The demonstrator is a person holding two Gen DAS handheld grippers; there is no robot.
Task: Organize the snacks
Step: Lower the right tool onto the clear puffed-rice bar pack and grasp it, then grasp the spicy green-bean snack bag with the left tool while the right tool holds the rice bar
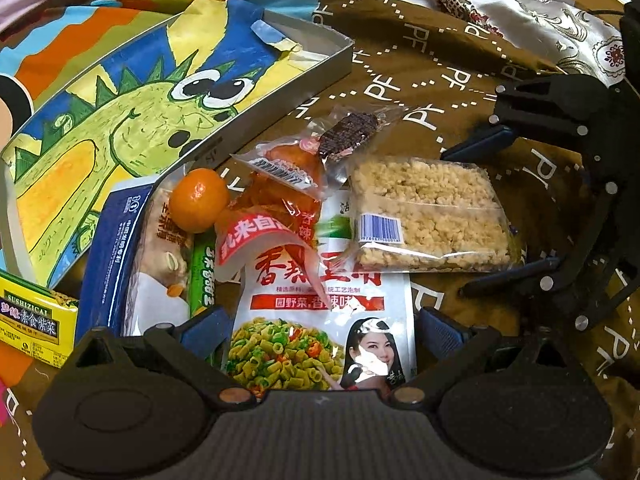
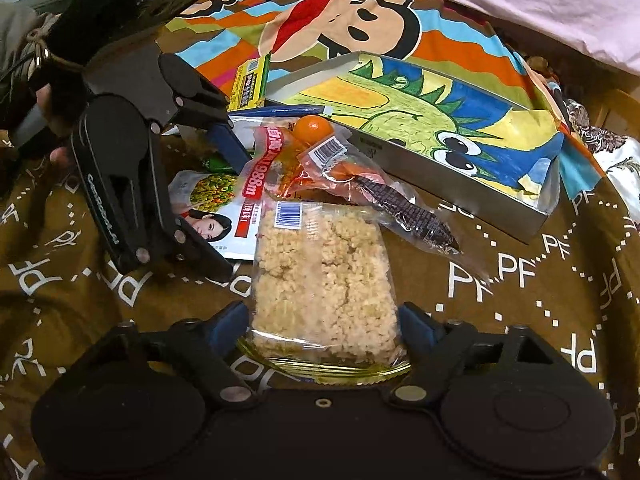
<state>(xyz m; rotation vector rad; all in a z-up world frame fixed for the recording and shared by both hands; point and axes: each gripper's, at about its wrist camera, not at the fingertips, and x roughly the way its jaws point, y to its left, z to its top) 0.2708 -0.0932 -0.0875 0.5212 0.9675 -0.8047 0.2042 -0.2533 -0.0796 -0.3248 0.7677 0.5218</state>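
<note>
The snacks lie in a loose heap on a brown cloth point(image 2: 520, 320) printed with white "PF" letters and dotted lines. Just beside the heap stands a shallow grey box point(image 2: 460, 184), lined with a bright dinosaur drawing in green, yellow and blue.

Right tongs point(image 2: 324, 320): open, one blue-padded finger on each side of the near end of the puffed-rice cake pack point(image 2: 324, 264). Whether the pads touch the wrapper cannot be told. The pack is a clear plastic wrapper over a pale beige, granular slab, with a blue barcode label at its far end and a yellowish sealed hem at its near end. It lies flat on the cloth.

Left tongs point(image 1: 320, 328): open, fingers spread to either side of the white pouch point(image 1: 324, 320). This pouch carries red Chinese characters, a photo of chopped green vegetables and a woman's portrait. It lies flat, and one corner of the rice cake pack overlaps it.

Other items in the heap:
- Small orange fruit point(image 1: 198, 199), resting on the packets near the box wall.
- Clear pack with orange contents point(image 1: 288, 172) and a barcode, on top of the white pouch.
- Clear wrapper holding a dark ridged bar point(image 1: 348, 134), lying across the far end of the heap.
- Dark blue packet point(image 1: 108, 256) and a yellow-green box point(image 1: 36, 316), at the left of the left wrist view.
</note>
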